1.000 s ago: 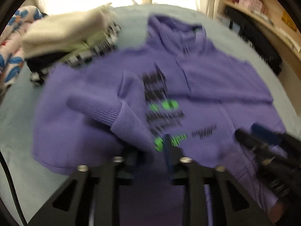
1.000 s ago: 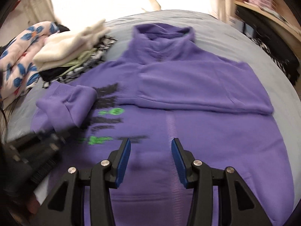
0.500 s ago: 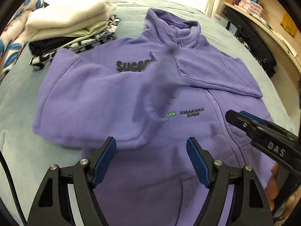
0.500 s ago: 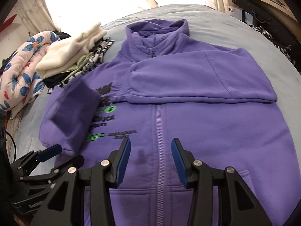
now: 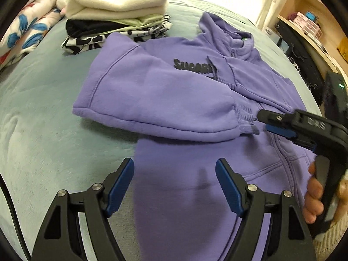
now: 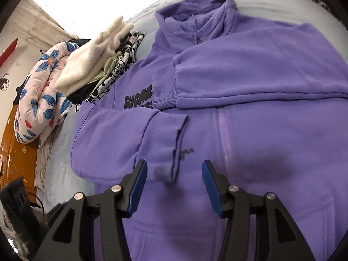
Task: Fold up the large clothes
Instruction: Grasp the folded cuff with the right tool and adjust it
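Note:
A purple zip hoodie [image 5: 184, 174] lies front up on the bed, also in the right wrist view [image 6: 271, 141]. Both sleeves are folded across the chest. The left sleeve [image 5: 156, 100] lies over the black print, and its ribbed cuff [image 6: 171, 143] rests near the zipper. My left gripper [image 5: 175, 181] is open and empty above the hoodie's lower left front. My right gripper [image 6: 175, 183] is open and empty just short of that cuff; it shows in the left wrist view [image 5: 282, 124] beside the cuff.
A stack of folded clothes [image 5: 115, 19] with a cream top sits at the back left, also in the right wrist view [image 6: 97, 61]. A floral quilt [image 6: 37, 100] lies beyond it. Grey-blue bedding [image 5: 47, 113] spreads left. Shelves [image 5: 315, 28] stand at right.
My left gripper carried the left sleeve across the chest, let it go and opened wide, then drew back. My right gripper moved left toward the laid cuff.

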Demonstrator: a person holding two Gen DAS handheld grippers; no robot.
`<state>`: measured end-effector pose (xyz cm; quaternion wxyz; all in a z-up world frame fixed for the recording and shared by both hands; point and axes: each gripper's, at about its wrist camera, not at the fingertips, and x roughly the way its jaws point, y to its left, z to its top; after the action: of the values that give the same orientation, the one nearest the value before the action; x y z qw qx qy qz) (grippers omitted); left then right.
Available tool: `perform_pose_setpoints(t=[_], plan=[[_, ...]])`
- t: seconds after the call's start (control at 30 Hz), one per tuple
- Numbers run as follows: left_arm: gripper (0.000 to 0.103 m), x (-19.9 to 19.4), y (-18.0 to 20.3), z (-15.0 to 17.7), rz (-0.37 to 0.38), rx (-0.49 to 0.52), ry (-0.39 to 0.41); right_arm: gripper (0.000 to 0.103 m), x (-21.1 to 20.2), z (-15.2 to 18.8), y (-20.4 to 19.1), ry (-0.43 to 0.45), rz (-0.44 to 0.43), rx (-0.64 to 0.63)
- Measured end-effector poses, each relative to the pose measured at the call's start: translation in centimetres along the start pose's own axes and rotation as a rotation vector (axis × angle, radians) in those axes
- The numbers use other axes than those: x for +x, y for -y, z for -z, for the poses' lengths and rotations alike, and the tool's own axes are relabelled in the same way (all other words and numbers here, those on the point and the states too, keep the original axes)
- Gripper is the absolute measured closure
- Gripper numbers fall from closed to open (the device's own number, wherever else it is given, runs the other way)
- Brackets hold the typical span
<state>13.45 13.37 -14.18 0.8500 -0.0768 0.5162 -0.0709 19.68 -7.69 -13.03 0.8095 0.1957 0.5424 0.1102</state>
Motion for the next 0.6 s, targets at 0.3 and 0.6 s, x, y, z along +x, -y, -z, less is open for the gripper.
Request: perform_pose_setpoints(t=[0.3,0.6], plan=[[0.027,0.3,-0.7,0.2,-0.005,-0.018,-0.007,0.093,4.4,-1.9,-3.4,-0.069,-0.017,-0.110],[0.027,-0.3,-0.8,-0.2,-0.020,-0.020,0.026,0.094,-7.3,-4.8,-8.8,0.267,0.030,-0.391]])
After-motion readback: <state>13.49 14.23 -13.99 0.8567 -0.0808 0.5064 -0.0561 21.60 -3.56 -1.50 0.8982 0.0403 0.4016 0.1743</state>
